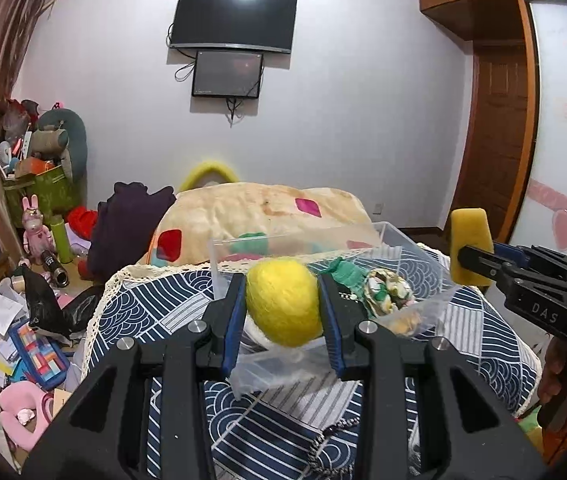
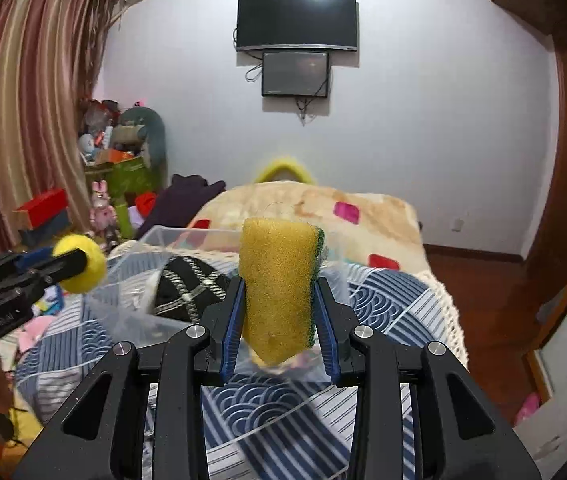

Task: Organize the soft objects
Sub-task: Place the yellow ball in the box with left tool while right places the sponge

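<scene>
My left gripper is shut on a yellow felt ball and holds it above a clear plastic bin on the bed. The bin holds green and patterned fabric pieces. My right gripper is shut on a yellow sponge with a green scouring side, held upright above the same bin. The right gripper with the sponge shows at the right of the left wrist view. The left gripper with the ball shows at the left of the right wrist view. A black patterned cloth lies in the bin.
The bin sits on a blue and white patterned bedspread. A cream blanket lies behind it. The floor to the left is crowded with papers, toys and a green box. A TV hangs on the far wall. A wooden door is right.
</scene>
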Motion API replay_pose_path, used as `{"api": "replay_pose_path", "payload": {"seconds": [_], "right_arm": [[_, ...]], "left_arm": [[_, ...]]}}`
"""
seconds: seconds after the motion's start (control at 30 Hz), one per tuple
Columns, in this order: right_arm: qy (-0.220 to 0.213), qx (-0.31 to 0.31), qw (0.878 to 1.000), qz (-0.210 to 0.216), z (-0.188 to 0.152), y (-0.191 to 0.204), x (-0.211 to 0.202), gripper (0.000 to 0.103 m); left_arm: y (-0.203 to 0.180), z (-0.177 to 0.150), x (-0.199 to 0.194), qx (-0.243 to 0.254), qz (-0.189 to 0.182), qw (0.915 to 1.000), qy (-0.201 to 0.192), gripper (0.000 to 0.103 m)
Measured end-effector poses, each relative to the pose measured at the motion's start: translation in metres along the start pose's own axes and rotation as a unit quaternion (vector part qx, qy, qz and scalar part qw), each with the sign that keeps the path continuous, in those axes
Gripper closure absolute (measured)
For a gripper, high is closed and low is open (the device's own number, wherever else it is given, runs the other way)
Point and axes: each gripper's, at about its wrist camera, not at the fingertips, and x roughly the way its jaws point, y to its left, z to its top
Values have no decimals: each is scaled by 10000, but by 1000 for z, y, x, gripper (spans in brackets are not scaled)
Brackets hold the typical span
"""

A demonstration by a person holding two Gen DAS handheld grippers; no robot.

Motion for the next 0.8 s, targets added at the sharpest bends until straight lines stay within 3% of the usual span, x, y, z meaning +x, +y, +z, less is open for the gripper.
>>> {"api": "replay_pose_path", "payload": {"seconds": [0.43, 0.7, 0.8], "right_arm": [[480, -55, 9977, -482, -8, -13, 49, 72], [548, -69, 9973, -483, -12, -15, 46, 70], [566, -113, 9973, -460, -11, -14, 46, 61]], "left_arm": [[5, -17, 52, 175, 367, 9980, 476, 68], [9, -25, 60, 21, 179, 9972, 731, 63], [7, -26, 57, 51, 143, 9970, 755, 59]]}}
